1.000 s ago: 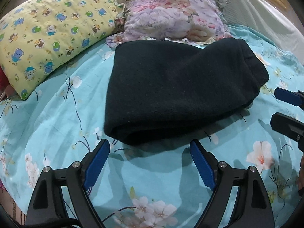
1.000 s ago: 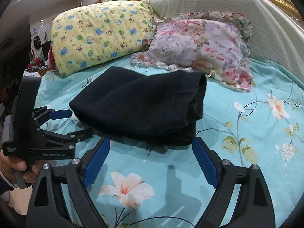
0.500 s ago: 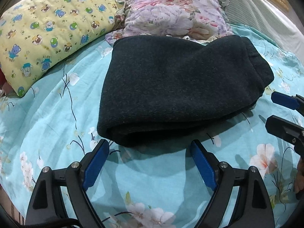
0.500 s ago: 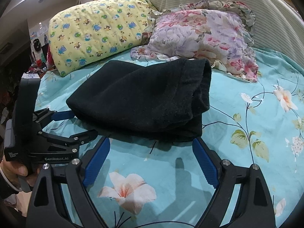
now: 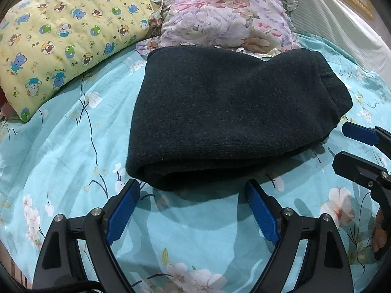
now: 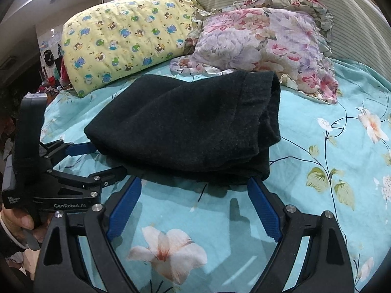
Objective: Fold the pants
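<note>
Two pillows (image 5: 73,36) at headboard, folded black pants (image 5: 232,122) on floral turquoise bedsheet (image 5: 61,158), left claw (image 5: 193,195) and right claw (image 6: 195,190) both spread wide, empty

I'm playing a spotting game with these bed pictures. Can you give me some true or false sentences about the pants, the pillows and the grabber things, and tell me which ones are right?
1. The dark pants lie folded on the turquoise flowered sheet. True.
2. The left gripper is squeezing the pants. False: its jaws are open, just short of the near fold, holding nothing.
3. The yellow teddy-bear pillow sits beside a pink flowered pillow. True.
4. The right gripper is shut. False: its jaws are wide apart, empty, near the pants' edge.
5. The pants are bright red. False: they are very dark, almost black.
</note>
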A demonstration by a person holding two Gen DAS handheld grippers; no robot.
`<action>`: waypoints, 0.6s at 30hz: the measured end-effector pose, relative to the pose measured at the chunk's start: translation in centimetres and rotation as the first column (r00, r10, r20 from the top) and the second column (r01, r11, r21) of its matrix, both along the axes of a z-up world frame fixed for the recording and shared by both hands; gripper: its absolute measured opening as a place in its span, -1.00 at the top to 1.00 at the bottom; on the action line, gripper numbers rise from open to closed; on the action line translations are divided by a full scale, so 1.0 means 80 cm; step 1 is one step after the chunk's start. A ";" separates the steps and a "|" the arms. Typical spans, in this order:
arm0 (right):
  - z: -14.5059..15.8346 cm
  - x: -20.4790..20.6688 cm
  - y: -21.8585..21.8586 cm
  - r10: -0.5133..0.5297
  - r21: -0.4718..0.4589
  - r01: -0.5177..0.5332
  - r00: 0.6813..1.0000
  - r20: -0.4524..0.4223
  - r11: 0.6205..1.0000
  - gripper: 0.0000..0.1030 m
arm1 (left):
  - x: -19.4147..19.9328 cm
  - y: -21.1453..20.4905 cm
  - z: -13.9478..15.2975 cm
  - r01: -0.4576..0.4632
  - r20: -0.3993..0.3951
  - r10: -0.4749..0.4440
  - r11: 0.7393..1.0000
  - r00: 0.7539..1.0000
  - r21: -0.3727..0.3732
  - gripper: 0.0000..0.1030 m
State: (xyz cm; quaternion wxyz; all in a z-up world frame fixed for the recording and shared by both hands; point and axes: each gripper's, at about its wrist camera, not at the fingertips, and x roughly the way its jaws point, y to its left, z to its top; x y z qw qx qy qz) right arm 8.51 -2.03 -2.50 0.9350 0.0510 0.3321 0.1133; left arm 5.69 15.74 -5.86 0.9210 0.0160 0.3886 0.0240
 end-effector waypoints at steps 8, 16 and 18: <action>0.002 0.001 0.002 -0.001 0.000 0.001 1.000 0.000 1.000 -0.72 | -0.001 0.000 0.000 -0.004 0.002 0.004 1.000 1.000 -0.002 -0.71; 0.000 0.005 0.000 -0.002 0.010 0.002 1.000 -0.003 1.000 -0.72 | -0.002 0.002 0.000 -0.005 0.004 0.005 1.000 1.000 -0.009 -0.71; 0.000 0.005 -0.001 -0.005 0.013 0.005 1.000 -0.001 1.000 -0.72 | -0.003 0.002 0.001 -0.006 0.009 0.006 1.000 1.000 -0.009 -0.71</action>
